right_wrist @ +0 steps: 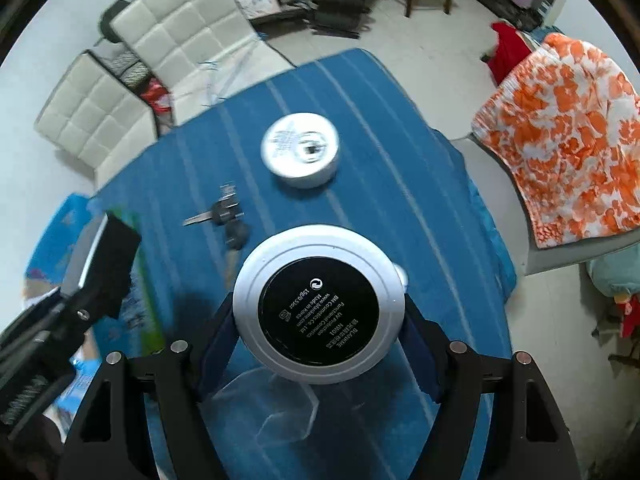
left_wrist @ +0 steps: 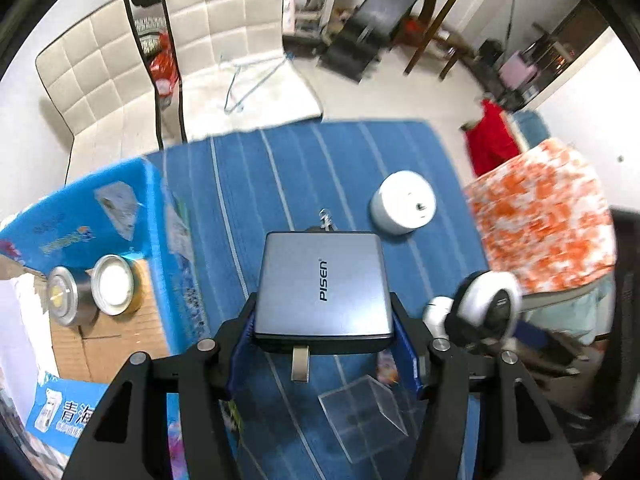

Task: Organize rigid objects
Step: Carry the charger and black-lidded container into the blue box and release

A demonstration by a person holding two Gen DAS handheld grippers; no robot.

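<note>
A blue striped cloth [left_wrist: 340, 168] covers the bench, with white padded chairs [left_wrist: 224, 40] behind it and an orange-and-white patterned fabric [left_wrist: 540, 216] off to my right. My left hand-held gripper [left_wrist: 322, 334] is closed to the width of a grey PISEN charger [left_wrist: 320, 284], its blue pads pressing both sides, holding it above the cloth just beside the open cardboard box [left_wrist: 104, 320]. Two metal tins [left_wrist: 92, 288] already sit in that box. My right hand-held gripper [right_wrist: 318, 322] clamps a round white cosmetic compact [right_wrist: 318, 306], black label facing the camera. On the cloth lie a white round case [right_wrist: 300, 150], a bunch of keys [right_wrist: 226, 220] and a clear plastic box [left_wrist: 364, 416].
</note>
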